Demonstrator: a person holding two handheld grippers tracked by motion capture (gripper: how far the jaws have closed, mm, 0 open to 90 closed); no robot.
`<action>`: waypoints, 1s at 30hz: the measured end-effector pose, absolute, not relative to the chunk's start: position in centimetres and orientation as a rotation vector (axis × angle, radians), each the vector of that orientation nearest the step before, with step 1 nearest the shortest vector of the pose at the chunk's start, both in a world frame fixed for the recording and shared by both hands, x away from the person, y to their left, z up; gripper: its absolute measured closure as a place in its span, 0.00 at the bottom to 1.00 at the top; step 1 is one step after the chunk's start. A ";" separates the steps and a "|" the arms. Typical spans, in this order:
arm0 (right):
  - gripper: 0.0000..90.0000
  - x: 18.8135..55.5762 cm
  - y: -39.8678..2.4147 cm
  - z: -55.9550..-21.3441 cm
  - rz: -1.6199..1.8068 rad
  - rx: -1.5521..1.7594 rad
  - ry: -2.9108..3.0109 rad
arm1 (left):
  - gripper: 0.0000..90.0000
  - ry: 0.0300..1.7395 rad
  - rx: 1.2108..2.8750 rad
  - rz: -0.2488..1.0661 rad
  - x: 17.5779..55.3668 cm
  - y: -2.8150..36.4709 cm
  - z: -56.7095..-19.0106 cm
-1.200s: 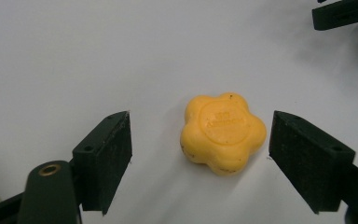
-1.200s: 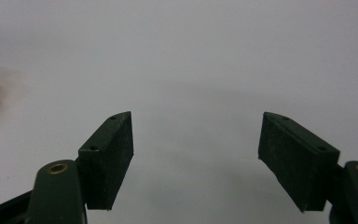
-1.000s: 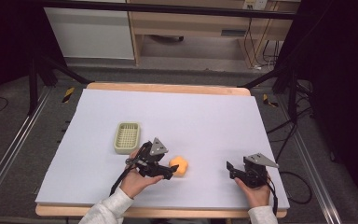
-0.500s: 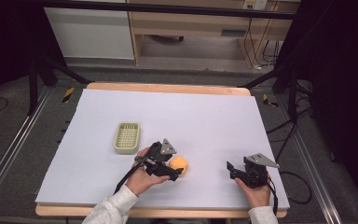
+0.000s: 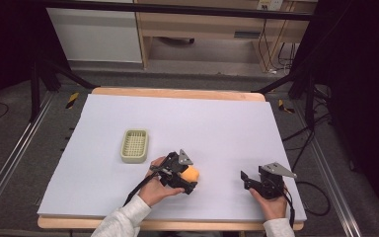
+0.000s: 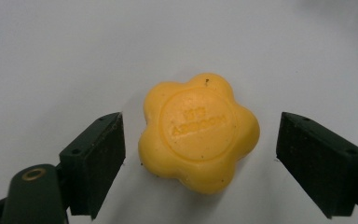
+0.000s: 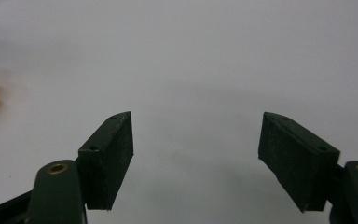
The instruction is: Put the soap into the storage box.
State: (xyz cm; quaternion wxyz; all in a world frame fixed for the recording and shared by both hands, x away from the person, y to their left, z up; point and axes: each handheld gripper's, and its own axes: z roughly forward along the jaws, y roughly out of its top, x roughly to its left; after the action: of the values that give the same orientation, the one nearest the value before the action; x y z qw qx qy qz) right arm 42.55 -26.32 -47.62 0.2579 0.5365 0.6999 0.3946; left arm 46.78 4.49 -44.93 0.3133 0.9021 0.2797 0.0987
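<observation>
we had the left hand-held gripper [image 6: 200, 154] wide open, straddling the yellow flower-shaped soap [image 6: 199, 138] on the worktop [image 5: 217, 123], pads clear. next: close squarely on it. the right hand-held gripper [image 7: 196, 154] stood open, empty.

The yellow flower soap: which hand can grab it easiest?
Probably the left. The left gripper has its open jaws on either side of the soap, not touching. The right gripper sits apart, open over bare table.

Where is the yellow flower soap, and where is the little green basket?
yellow flower soap [image 6: 199, 133]: left gripper view, on the round stamped middle of its top.
little green basket [image 5: 134, 159]: high view, on the near rim, left of the left gripper.
</observation>
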 end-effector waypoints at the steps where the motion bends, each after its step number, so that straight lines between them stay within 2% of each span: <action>1: 0.30 42.6 -26.3 -47.6 1.070 1.455 1.898 | 0.17 0.740 2.383 0.259 46.9 4.4 -45.0; 15: 0.30 42.6 -26.3 -47.7 1.071 1.456 1.903 | 0.20 0.735 2.430 0.260 47.5 3.3 -45.8; 30: 0.29 42.7 -26.3 -47.7 1.065 1.448 1.911 | 0.28 0.740 2.481 0.229 48.0 3.1 -46.5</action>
State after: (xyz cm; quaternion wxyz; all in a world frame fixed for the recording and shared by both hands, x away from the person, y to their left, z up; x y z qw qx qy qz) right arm 42.65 -26.32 -47.74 0.2563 0.5334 0.7040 0.3926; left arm 47.96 3.06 -46.49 0.2679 0.9197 0.2742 0.0848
